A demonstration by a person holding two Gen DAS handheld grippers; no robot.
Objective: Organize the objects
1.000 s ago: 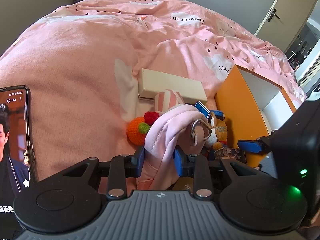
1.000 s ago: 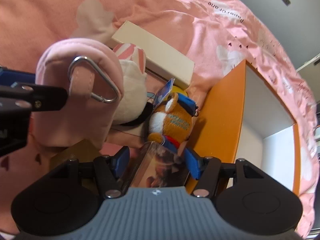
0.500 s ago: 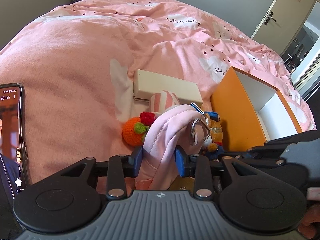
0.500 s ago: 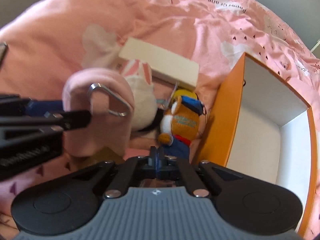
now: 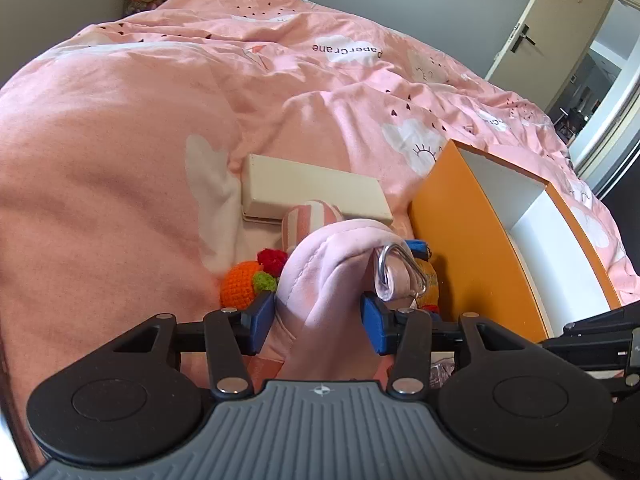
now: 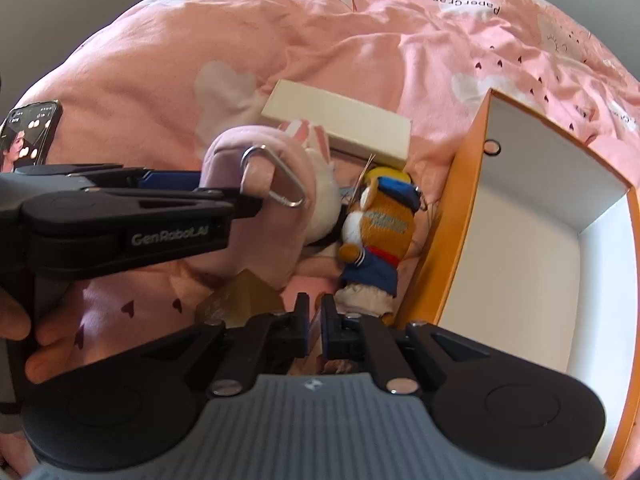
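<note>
My left gripper [image 5: 318, 316] is shut on a pink fabric pouch [image 5: 320, 280] with a metal carabiner [image 5: 394, 270], held above the bed. It also shows in the right wrist view [image 6: 260, 200]. My right gripper [image 6: 316, 320] is shut on a thin clear plastic card [image 6: 315, 330], just above a yellow pyramid-shaped block [image 6: 240, 300]. An orange plush bear [image 6: 378, 236] in blue clothes lies beside an open orange box [image 6: 452, 220] with a white inside. A cream box [image 5: 316, 192], a striped plush [image 5: 308, 220] and a crocheted orange [image 5: 240, 284] lie nearby.
Everything lies on a pink duvet [image 5: 120, 140]. A phone [image 6: 28, 136] with a lit screen rests on the bed at the left. A door [image 5: 552, 20] stands at the far right of the room. A hand [image 6: 24, 320] holds the left gripper.
My right gripper closed from open onto the clear card and pulled back and up. My left gripper lifted slightly with the pouch still in it.
</note>
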